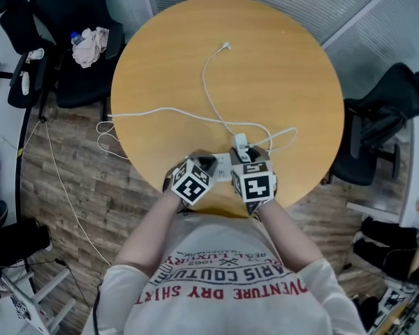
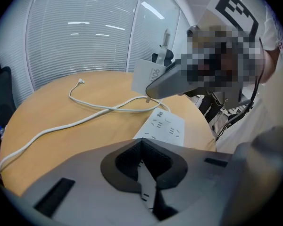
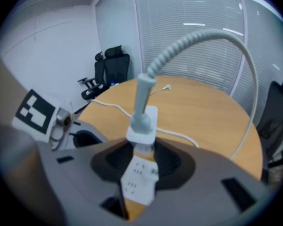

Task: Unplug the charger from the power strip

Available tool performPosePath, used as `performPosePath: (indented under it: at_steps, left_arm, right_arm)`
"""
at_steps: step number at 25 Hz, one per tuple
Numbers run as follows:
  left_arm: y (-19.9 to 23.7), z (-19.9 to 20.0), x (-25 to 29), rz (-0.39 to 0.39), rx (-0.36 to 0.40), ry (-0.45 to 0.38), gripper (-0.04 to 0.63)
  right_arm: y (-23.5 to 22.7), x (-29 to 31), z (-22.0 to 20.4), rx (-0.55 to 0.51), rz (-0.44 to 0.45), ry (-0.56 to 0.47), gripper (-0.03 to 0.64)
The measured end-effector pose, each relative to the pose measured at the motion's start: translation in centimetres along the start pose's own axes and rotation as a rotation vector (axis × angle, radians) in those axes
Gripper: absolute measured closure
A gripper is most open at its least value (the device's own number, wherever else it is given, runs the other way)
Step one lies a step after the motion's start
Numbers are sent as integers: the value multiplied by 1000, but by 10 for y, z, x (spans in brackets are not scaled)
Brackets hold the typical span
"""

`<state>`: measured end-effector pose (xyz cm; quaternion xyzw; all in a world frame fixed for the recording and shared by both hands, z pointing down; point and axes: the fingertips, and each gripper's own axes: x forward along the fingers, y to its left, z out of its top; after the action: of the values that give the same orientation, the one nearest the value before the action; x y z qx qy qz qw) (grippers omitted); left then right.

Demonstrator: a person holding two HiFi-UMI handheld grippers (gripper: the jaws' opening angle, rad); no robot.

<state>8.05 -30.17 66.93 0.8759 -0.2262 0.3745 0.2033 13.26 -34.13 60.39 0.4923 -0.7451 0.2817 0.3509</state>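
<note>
A white power strip (image 1: 222, 166) lies near the front edge of the round wooden table (image 1: 265, 68). My left gripper (image 1: 208, 165) is shut on the strip's left end; the strip (image 2: 166, 126) shows through its jaw gap (image 2: 148, 173). My right gripper (image 1: 243, 152) is shut on the white charger (image 1: 241, 143). In the right gripper view the charger (image 3: 142, 128) sits between the jaws (image 3: 142, 154), its cable (image 3: 203, 36) arching overhead and the strip (image 3: 139, 185) below. From the left gripper view the charger (image 2: 142, 76) hangs clear above the strip.
A white cable (image 1: 208, 82) loops across the table to a loose plug at the far side. Black office chairs stand left (image 1: 77, 40) and right (image 1: 384, 131) of the table; the left one holds a cloth (image 1: 91, 44). White wires (image 1: 63, 187) trail on the wood floor.
</note>
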Motion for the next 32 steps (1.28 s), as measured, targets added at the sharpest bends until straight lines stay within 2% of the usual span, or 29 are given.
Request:
performPosePath:
  at_steps: [3,6,8,11,17,22,27,32]
  left_arm:
    - [0,-1,0,-15,-35,17,561]
    - [3,4,-3,23,-50,15,561]
    - [8,19,-13,58,-95,-53,561]
    - [11,51,-42,98,-162,-203,561]
    - [7,114,-126,201,-149,-484,561]
    - [4,155,-187,286,-107,-658,561]
    - [-1,182,-231,387,-2,-795,561]
    - [-4,190,-254,405,-13,-843,561]
  right_arm:
    - [-2,-11,-2,18,16,-21,460]
    - [3,-24,-1,-3,66,-71,460]
    - [6,-35,6,-23,101,-121,460]
    - [7,-52,16,-26,137,-190,460]
    - [0,-87,42,-32,142,-304,460]
    - [-3,-124,81,-110,132,-458,460]
    - [1,-153,108,-178,136,-583,460]
    - [2,-176,127,-191,158,-664,460]
